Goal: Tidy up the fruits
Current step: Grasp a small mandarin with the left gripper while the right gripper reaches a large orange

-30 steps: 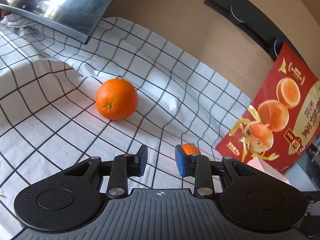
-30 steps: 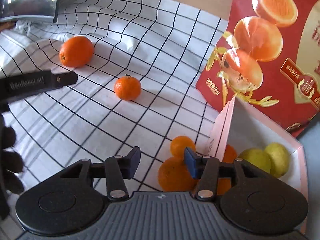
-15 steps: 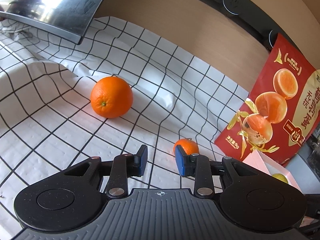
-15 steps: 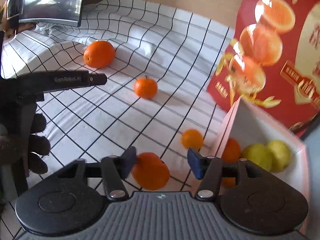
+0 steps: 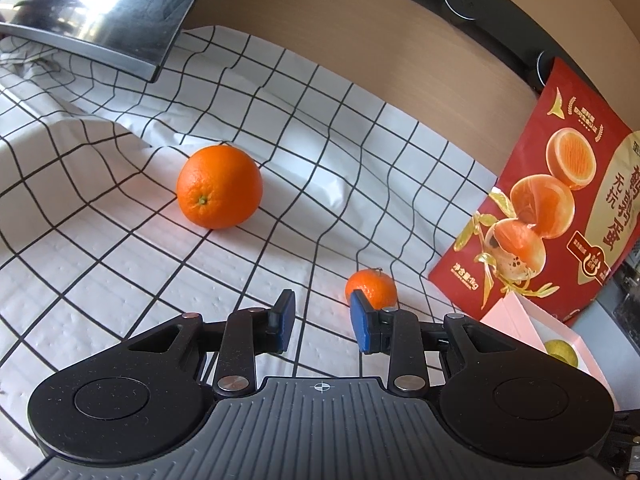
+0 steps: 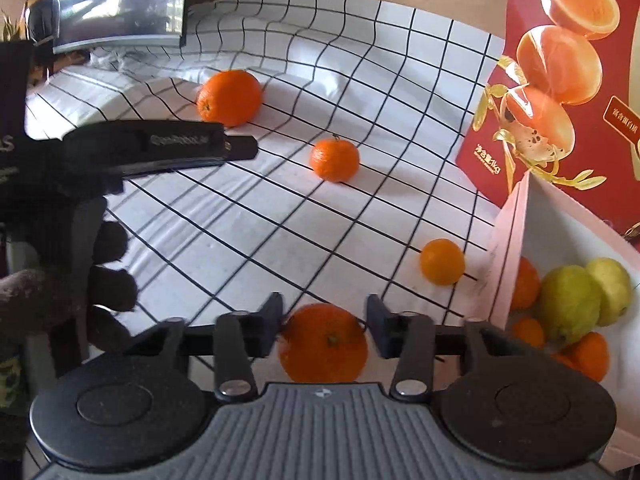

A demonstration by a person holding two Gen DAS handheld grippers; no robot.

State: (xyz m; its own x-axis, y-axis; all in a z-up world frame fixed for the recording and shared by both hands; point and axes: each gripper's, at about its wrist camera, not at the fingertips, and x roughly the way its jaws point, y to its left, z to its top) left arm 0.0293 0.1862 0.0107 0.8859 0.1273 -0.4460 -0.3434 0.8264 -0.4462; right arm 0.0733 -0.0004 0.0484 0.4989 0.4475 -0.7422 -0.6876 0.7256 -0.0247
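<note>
My right gripper is open, its jaws on either side of an orange lying on the checked cloth. A small mandarin lies beside the pink box, which holds lemons and oranges. Another mandarin and a large orange lie farther back. My left gripper is open and empty above the cloth, with the mandarin just past its right finger and the large orange to the far left. The left gripper also shows in the right wrist view.
A red fruit bag stands upright at the right behind the pink box. A dark monitor stands at the back left. A wooden wall runs behind the white checked cloth.
My right gripper has opened wider and come down around the near orange. My left gripper has pulled back, so the mandarin and large orange sit farther from it.
</note>
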